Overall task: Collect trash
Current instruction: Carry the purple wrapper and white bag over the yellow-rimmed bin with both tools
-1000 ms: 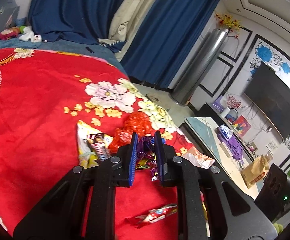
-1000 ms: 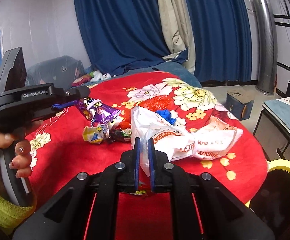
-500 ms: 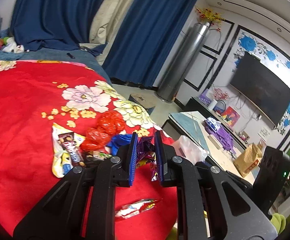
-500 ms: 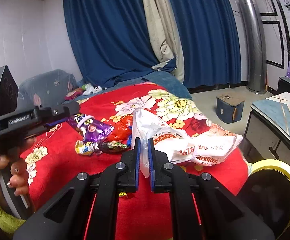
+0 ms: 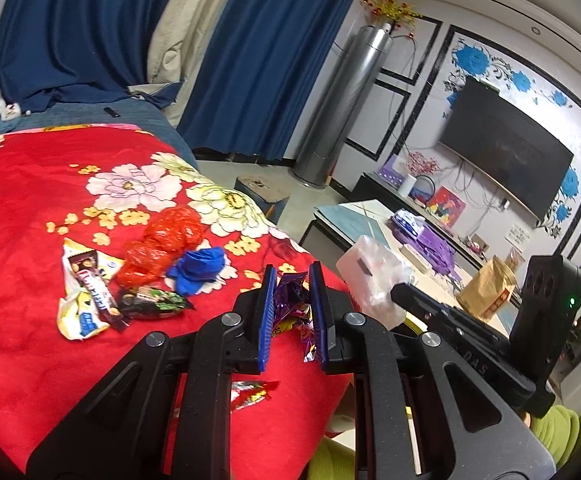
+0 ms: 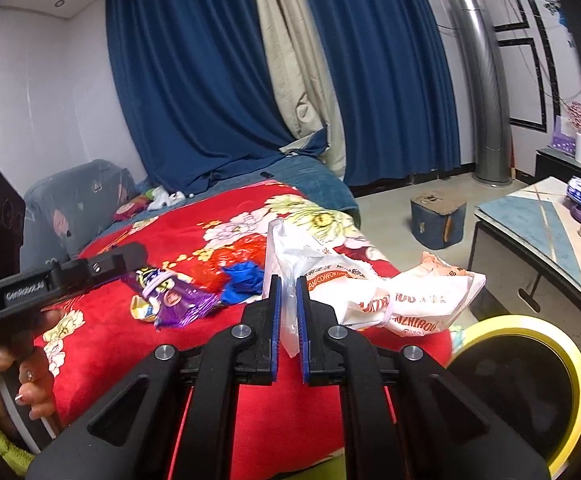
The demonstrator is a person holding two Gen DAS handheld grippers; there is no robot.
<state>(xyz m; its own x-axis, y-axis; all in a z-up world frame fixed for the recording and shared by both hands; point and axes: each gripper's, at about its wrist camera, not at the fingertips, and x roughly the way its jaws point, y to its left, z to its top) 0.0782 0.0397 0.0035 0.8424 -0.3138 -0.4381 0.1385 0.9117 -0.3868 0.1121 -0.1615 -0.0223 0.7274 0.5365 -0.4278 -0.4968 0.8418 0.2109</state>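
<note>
Left hand-held gripper (image 5: 290, 304) is clenched on the purple wrapper (image 5: 290, 300), centre frame above the bed (image 5: 18, 208); right hand-held gripper (image 6: 286, 312) pinches the white bag (image 6: 390, 296). Best to spread its mouth before releasing.

Both tools are up off the bed and angled a bit downward. Left tool (image 5: 289, 280) has its jaws nearly closed, pinching a purple wrapper (image 5: 290, 300). Right tool (image 6: 284, 288) is clamped tight on the edge of a white plastic bag (image 6: 370, 292). A hand (image 6: 30, 384) with painted nails grips the left tool's handle.
</note>
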